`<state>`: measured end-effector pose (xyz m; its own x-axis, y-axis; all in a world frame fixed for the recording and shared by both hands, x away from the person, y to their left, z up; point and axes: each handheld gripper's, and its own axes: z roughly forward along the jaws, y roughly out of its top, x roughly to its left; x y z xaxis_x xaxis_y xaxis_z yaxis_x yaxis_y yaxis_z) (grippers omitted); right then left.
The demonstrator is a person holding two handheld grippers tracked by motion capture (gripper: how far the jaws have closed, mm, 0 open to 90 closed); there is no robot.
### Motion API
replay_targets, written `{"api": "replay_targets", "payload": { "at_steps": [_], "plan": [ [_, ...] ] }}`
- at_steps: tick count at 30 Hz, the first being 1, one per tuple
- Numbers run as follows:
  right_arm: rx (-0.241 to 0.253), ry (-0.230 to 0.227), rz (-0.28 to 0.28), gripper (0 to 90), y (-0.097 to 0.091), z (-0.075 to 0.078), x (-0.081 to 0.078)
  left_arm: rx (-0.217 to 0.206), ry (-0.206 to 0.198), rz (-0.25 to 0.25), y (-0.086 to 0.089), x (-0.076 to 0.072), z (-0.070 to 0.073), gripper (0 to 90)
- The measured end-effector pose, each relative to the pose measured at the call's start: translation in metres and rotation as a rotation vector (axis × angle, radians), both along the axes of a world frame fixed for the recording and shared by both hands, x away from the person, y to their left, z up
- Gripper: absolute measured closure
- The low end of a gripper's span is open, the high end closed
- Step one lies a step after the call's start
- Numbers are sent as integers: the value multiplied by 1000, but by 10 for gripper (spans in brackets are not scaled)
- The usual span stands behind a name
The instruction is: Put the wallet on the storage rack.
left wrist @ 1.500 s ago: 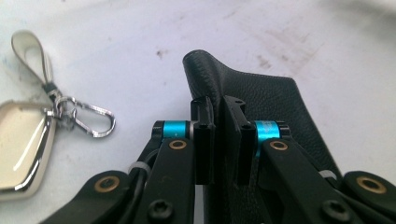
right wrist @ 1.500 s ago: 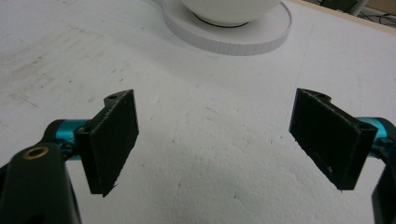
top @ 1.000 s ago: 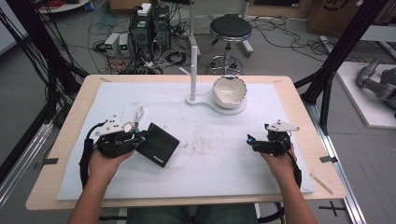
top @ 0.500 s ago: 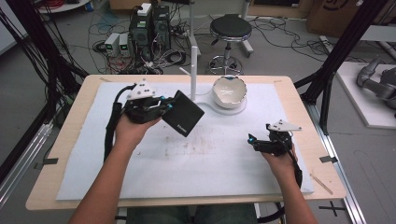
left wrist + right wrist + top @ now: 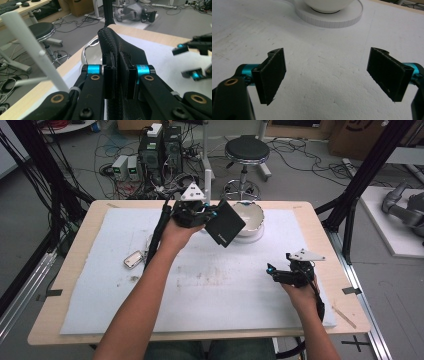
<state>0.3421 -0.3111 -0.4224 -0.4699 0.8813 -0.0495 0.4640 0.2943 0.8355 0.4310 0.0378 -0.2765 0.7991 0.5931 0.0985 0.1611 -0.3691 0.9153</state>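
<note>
Tilting down toward the bowl (image 5: pixel 248 215), black wallet (image 5: pixel 226 223) in left gripper (image 5: pixel 210 214).

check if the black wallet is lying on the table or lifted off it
Lifted. The left gripper is shut on the black wallet, holding it in the air beside the white bowl.

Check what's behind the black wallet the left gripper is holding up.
In the high view the black wallet, clamped in the left gripper, is lifted in front of the white bowl on its round white base. The bowl's left side is covered; what's inside it can't be seen.
</note>
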Motion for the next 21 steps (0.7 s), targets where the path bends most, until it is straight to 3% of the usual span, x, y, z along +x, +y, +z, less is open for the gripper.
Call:
{"api": "replay_targets", "payload": {
  "at_steps": [4,9,14,21],
  "plan": [
    [2,4,4,157,0,-1,0,-29,12,2,-22,20,-1,826],
    [7,2,3,157,0,-1,0,-26,22,11,-45,40,-1,826],
    [10,5,1,157,-2,-2,0,-6,21,16,-60,56,-4,826],
    [10,8,0,157,-3,-3,2,-5,14,42,-68,75,-9,826]
  ]
}}
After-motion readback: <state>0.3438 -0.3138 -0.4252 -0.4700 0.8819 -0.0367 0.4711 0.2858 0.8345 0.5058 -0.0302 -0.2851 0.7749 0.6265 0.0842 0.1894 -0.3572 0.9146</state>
